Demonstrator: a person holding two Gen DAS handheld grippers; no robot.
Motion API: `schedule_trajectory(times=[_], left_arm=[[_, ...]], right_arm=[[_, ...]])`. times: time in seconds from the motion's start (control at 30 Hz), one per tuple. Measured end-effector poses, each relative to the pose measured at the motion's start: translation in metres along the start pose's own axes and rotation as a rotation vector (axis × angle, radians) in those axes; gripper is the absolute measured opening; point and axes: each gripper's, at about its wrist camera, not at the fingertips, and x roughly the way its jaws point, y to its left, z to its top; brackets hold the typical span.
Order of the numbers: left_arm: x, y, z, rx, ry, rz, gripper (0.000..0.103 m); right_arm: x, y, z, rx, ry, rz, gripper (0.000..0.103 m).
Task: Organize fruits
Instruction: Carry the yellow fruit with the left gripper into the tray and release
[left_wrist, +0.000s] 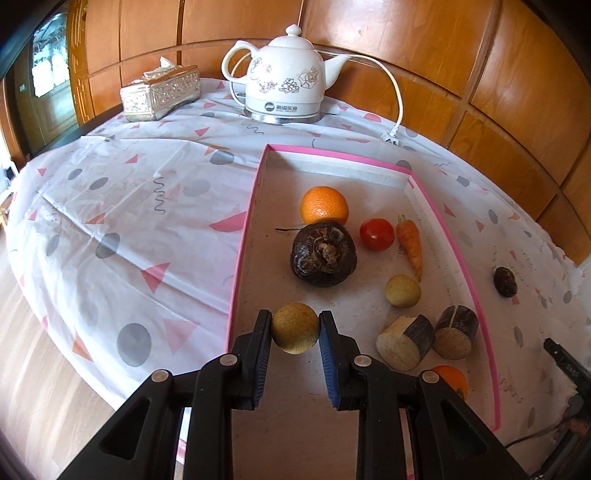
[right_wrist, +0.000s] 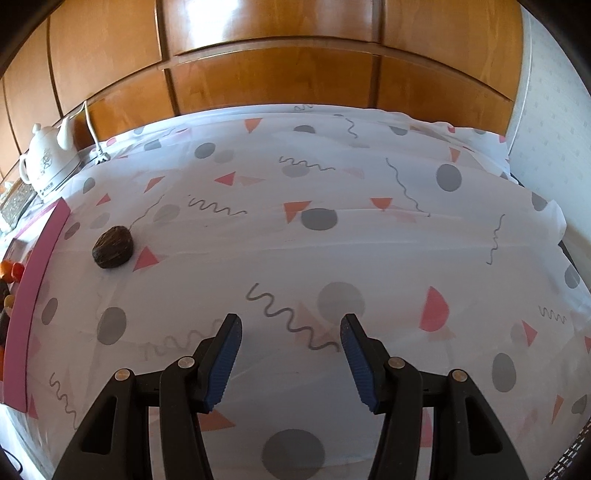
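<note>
A round yellow-brown fruit (left_wrist: 295, 328) is pinched between the blue pads of the left gripper (left_wrist: 295, 329), low centre of the left wrist view, over the near end of the pink-rimmed tray (left_wrist: 246, 218). Inside the tray are seen an orange (left_wrist: 324, 205), a large dark taro (left_wrist: 324, 259), a tomato (left_wrist: 376, 234), a carrot (left_wrist: 410, 242), a pale round fruit (left_wrist: 403, 291) and two cut log-like pieces (left_wrist: 405, 341). A small dark fruit (right_wrist: 112, 247) is left on the patterned tablecloth (right_wrist: 332, 240), mid left of the right wrist view, just outside the tray. The right gripper (right_wrist: 291, 360) is held with fingers spread wide, nothing between them. A white kettle (left_wrist: 282, 77) and tissue box (left_wrist: 159, 93) are placed top of frame.
</note>
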Motion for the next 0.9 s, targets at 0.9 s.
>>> schedule_trajectory(times=[0.9], left_arm=[[-0.013, 0.004, -0.002, -0.011, -0.05, 0.033, 0.035]], right_arm=[[0.009, 0.06, 0.012, -0.136, 0.027, 0.111, 0.056]])
